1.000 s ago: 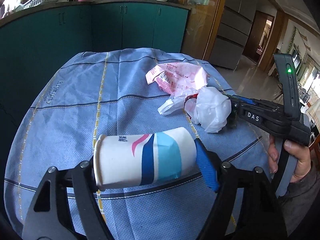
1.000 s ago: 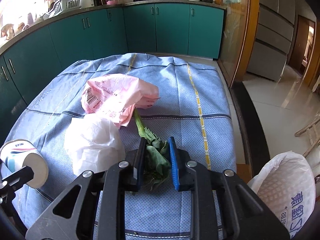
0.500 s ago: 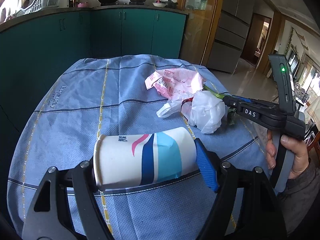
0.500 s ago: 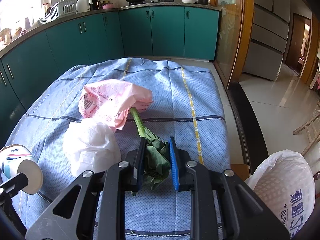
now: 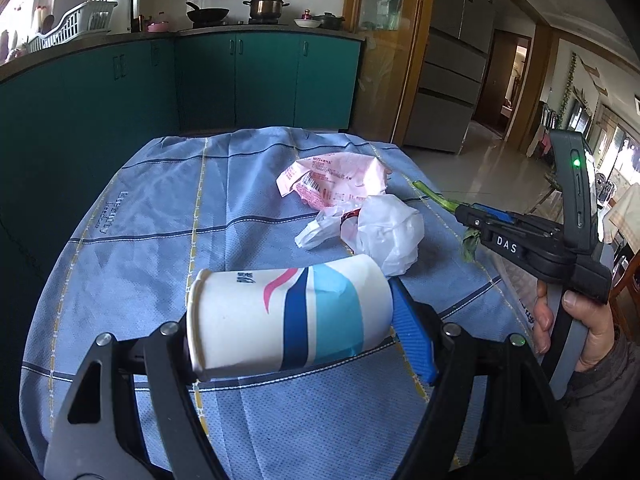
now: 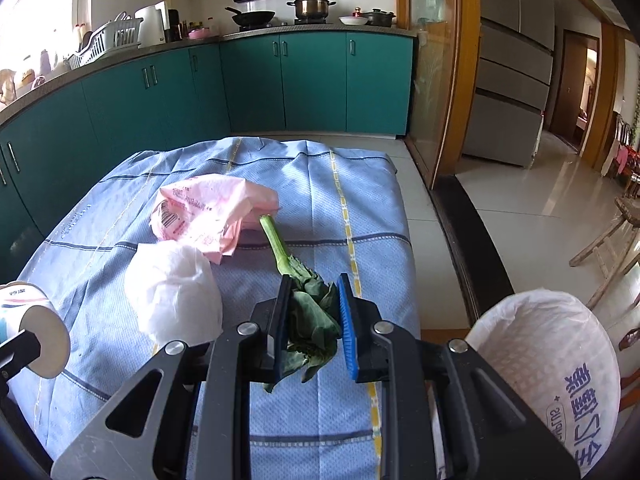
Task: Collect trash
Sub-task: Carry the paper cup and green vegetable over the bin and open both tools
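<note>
While the left gripper (image 5: 294, 330) clamps its fingers on the paper cup (image 5: 288, 316), the right gripper (image 6: 314, 316) pinches the green leaf (image 6: 310, 312).

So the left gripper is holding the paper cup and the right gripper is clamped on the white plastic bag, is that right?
Not quite. The left gripper does hold the paper cup, but the right gripper is clamped on the green leafy vegetable; the white plastic bag lies loose on the tablecloth. The right wrist view shows it.

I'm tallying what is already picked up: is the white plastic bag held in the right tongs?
No, the right tongs grip a leafy green stalk, while the white plastic bag lies on the tablecloth.
</note>
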Available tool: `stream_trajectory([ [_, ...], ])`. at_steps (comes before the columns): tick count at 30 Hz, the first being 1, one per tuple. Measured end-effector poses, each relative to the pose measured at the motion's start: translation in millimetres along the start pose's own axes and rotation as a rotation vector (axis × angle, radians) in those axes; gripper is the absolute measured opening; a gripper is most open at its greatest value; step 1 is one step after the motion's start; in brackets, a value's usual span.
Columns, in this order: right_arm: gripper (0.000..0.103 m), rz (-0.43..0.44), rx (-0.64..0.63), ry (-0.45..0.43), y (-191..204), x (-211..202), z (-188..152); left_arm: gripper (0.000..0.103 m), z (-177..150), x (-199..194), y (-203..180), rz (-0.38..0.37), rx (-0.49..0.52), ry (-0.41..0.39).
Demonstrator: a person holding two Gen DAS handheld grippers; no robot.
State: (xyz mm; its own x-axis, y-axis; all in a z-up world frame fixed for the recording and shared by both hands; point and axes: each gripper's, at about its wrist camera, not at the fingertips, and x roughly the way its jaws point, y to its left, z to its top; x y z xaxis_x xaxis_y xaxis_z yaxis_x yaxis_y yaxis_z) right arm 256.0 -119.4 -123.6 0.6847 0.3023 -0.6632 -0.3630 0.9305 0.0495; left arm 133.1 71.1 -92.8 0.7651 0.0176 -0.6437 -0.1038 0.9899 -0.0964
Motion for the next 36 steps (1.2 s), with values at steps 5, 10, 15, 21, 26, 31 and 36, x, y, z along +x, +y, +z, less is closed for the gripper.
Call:
stream_trajectory([
  [5, 0.023, -0.019, 0.046, -0.041, -7.3, -25.8, -19.9, 0.076, 2.1, -2.1, -9.7, -0.016, 0.021, -0.011],
  [10, 0.023, -0.082, 0.217, -0.121, -51.2, -65.5, -48.0, 0.076, 6.8, 0.3, -29.0, -0.064, 0.055, -0.005],
  [15, 0.023, -0.233, 0.514, -0.179, -117.6, -100.1, -84.4, 0.076, 18.9, 8.8, -65.0, -0.159, 0.093, -0.006],
  [21, 0.023, -0.43, 0.768, -0.058, -176.3, -99.4, -118.2, 0.076, 34.7, 37.3, -155.4, -0.369, 0.201, 0.014],
  [26, 0.038, -0.411, 0.819, -0.048, -186.2, -96.9, -126.9, 0.076, 22.0, 70.7, -226.3, -0.5, 0.298, 0.091],
  [31, 0.066, -0.432, 0.971, -0.217, -199.7, -123.0, -137.2, 0.091, 1.9, 82.5, -266.3, -0.591, 0.368, 0.094],
  [36, 0.068, -0.411, 0.99, -0.21, -205.4, -121.0, -138.4, 0.092, 3.6, 71.8, -249.5, -0.409, 0.425, 0.007],
])
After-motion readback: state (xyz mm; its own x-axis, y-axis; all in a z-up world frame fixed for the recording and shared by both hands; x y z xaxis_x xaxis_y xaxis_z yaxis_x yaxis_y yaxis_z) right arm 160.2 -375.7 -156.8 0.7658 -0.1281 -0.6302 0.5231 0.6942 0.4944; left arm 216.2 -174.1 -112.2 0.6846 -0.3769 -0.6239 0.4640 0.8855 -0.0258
